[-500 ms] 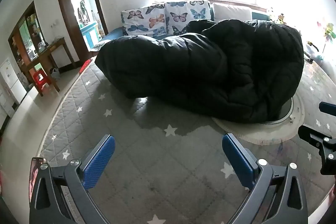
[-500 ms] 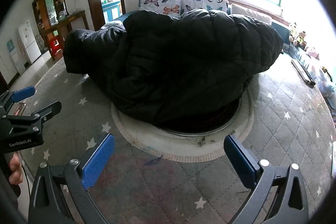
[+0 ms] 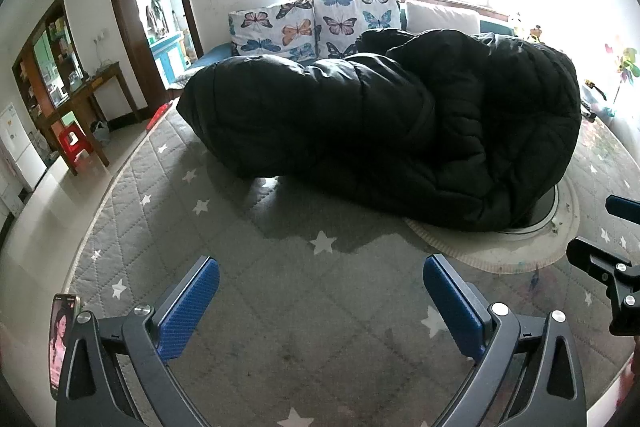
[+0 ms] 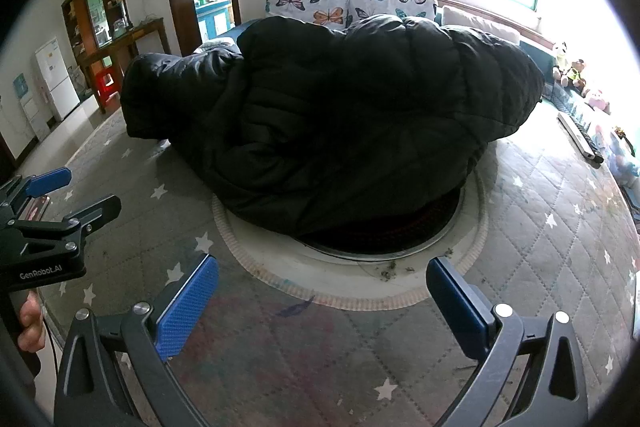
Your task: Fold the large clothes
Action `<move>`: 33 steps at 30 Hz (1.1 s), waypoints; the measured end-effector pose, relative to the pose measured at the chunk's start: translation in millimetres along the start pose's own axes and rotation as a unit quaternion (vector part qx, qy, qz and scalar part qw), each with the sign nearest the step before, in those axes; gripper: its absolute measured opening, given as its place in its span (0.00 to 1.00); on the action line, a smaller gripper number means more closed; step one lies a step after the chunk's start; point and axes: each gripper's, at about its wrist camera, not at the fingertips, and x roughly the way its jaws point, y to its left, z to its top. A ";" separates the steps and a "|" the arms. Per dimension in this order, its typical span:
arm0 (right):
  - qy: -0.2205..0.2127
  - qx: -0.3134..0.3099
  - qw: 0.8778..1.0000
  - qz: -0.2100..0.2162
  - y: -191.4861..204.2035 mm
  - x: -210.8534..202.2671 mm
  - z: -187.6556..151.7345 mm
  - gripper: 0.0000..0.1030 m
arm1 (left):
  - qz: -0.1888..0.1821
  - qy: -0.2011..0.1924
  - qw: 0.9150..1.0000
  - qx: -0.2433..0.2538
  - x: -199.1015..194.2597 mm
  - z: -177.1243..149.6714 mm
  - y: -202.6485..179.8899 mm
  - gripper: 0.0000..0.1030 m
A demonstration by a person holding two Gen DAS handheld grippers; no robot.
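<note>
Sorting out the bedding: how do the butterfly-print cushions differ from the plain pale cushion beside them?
The butterfly-print cushions carry coloured butterflies on white; the plain pale cushion has no pattern. The butterfly ones sit left of it in the left wrist view. Both lean upright behind the puffy black quilted coat, partly hidden by it.

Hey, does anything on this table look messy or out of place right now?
Yes. The black puffy quilted coat lies crumpled in a heap over the round inset of the grey star-patterned quilted cover, not spread flat. Small dark crumbs litter the inset's pale ring.
</note>
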 end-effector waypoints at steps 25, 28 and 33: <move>0.001 -0.004 1.000 0.000 2.0 1.1 1.0 1.00 | -0.002 0.004 1.000 -0.006 4.0 -0.4 2.1 1.00; 0.001 -0.005 1.000 0.000 2.1 0.9 1.3 1.00 | 0.000 0.001 1.000 -0.003 4.0 -0.1 1.8 1.00; 0.002 -0.008 1.000 -0.001 4.5 0.6 2.9 1.00 | 0.004 0.000 1.000 0.000 4.1 -0.2 1.9 1.00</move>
